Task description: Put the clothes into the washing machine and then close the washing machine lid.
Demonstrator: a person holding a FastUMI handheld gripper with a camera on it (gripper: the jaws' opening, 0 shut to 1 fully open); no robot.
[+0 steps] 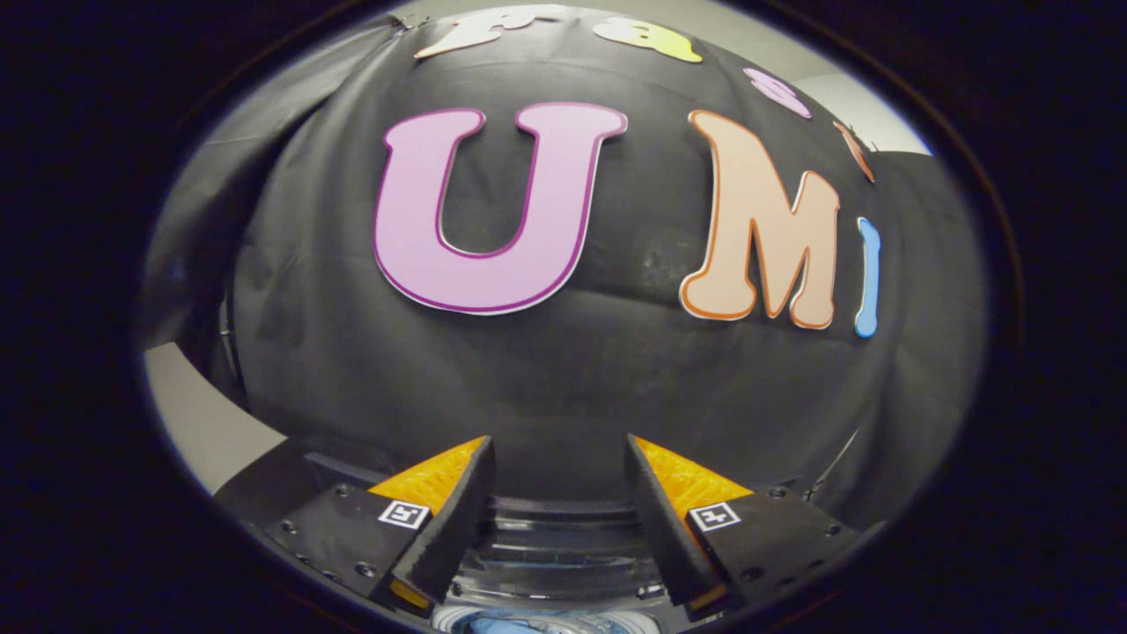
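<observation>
gripper (559,493) sits low centre of the frame, fingers (458,519) spread wide apart w/ nothing between them, so it's carrying no clothes right now. it's pointing mostly at the booth's black cloth wall (563,379), which takes up the middle and top of the picture.

down at the bottom centre, in the gap between the fingers and just under them, there's the washing machine (559,550): a dark ribbed rim, looks like the opening. right at the very bottom edge a bit of blue-and-white cloth (528,623) peeks out, prob. the clothes (can't say for sure, only a sliver shows). whether that cloth is properly down in the drum i can't tell from here.

pale strip of floor or counter at lower left (202,423), hard to say which.

my read on progress: open and unladen gripper above the opening, clothes seemingly in, so the loading half looks about done. lid isn't visible anywhere, so closing it looks like what's left.
</observation>
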